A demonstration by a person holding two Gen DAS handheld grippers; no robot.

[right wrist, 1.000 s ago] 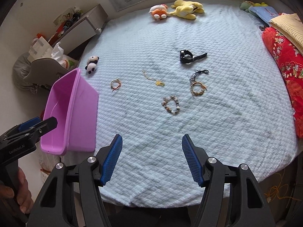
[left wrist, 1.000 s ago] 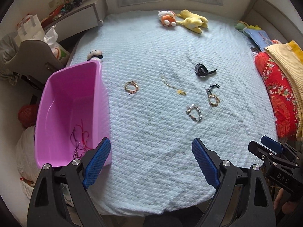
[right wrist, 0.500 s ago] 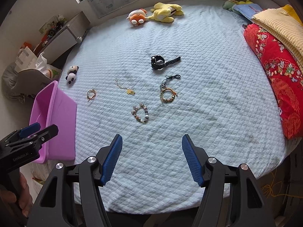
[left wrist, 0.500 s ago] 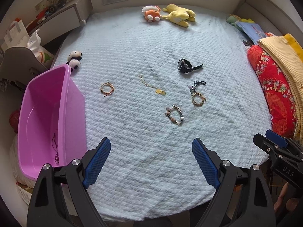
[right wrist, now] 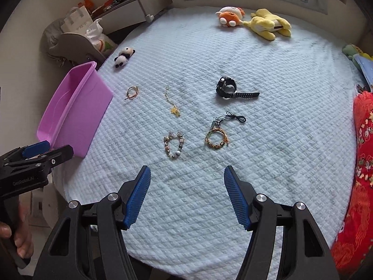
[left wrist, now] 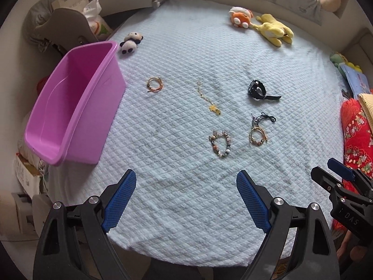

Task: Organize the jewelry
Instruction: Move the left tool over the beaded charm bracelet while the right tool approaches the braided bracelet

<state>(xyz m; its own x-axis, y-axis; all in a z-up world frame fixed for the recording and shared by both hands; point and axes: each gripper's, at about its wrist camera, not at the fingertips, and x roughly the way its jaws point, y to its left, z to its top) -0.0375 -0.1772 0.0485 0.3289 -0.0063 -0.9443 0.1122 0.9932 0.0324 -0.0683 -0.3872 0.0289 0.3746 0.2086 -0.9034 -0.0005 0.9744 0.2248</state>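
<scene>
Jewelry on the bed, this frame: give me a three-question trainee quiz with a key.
1. True or false: the left gripper holds a bracelet.
2. Which piece lies nearest the pink bin? A) black watch B) thin gold bracelet C) beaded bracelet
3. Fill in: the gold chain ends in a yellow ____-shaped charm.

Key:
1. False; both the left gripper and the right gripper are open and empty above the blue bedspread.
2. B
3. flower
</scene>
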